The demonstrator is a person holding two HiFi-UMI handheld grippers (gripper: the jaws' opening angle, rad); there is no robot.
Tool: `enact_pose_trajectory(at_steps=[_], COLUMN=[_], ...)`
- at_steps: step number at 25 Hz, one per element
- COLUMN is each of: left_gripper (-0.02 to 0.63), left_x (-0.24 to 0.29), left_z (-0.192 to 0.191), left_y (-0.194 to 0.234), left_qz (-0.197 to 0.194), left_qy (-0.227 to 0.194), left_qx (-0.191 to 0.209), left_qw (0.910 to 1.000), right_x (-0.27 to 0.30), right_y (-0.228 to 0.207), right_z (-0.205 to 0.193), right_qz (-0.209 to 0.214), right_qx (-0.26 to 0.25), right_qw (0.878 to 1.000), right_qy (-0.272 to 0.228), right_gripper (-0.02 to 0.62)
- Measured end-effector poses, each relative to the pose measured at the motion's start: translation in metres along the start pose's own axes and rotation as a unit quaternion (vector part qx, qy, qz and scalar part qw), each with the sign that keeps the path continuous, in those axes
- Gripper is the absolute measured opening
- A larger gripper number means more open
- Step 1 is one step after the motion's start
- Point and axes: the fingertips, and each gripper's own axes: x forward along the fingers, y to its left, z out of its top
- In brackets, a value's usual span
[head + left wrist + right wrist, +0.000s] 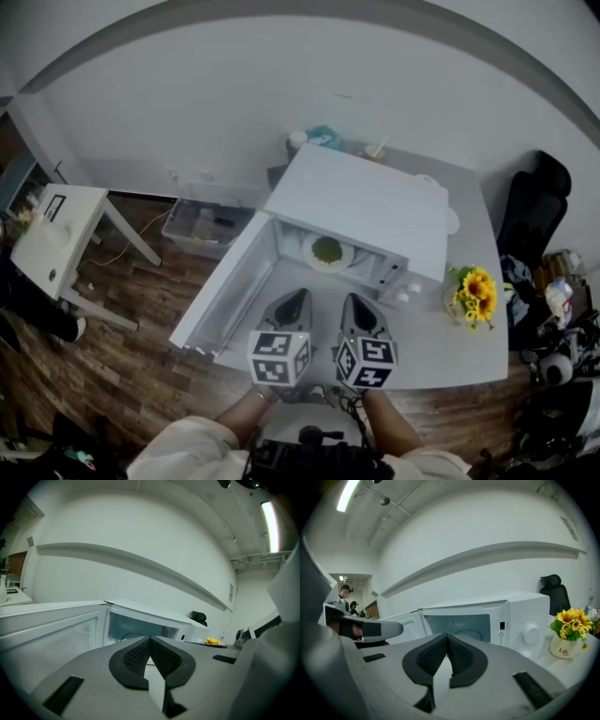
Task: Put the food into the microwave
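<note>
Food (327, 251) lies on its plate inside the microwave (375, 202). Left gripper (298, 302) and right gripper (354, 306) both closed, empty, near the opening. Door (230, 286) open, left. Risk: a hard door shove slides the microwave; right swing tips the flower vase (472, 298).

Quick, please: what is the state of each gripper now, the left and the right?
Left gripper: closed, jaws together, holding nothing.
Right gripper: closed, jaws together, holding nothing.
</note>
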Motion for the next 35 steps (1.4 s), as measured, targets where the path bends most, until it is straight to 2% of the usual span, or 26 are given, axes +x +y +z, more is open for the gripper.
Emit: enact_pose_trajectory(at_steps=[6, 11, 20, 25, 35], left_gripper=[0.011, 0.011, 0.011, 0.011, 0.011], left_x=[-0.002, -0.001, 0.003, 0.005, 0.01], left_z=[0.02, 0.021, 0.013, 0.014, 0.011], left_y=[-0.01, -0.015, -0.021, -0.022, -0.024], left_qz=[-0.004, -0.004, -0.001, -0.001, 0.0], left_qy=[-0.023, -0.029, -0.019, -0.015, -0.01], left_qx=[0.004, 0.0, 0.002, 0.004, 0.007], left_qw=[0.9997, 0.9996, 0.9998, 0.9999, 0.9999], right_x=[-0.009, -0.01, -0.007, -0.008, -0.005], right_y=[-0.001, -0.005, -0.005, -0.007, -0.011], right_z=[0.021, 0.016, 0.012, 0.016, 0.014], right_qz=[0.006, 0.006, 0.013, 0.012, 0.013], right_qx=[-0.001, 0.002, 0.004, -0.024, -0.019], right_qw=[1.0, 1.0, 1.0, 1.0, 1.0], right_qy=[-0.022, -0.014, -0.011, -0.012, -0.007], right_gripper=[0.017, 0.017, 0.017, 0.014, 0.014])
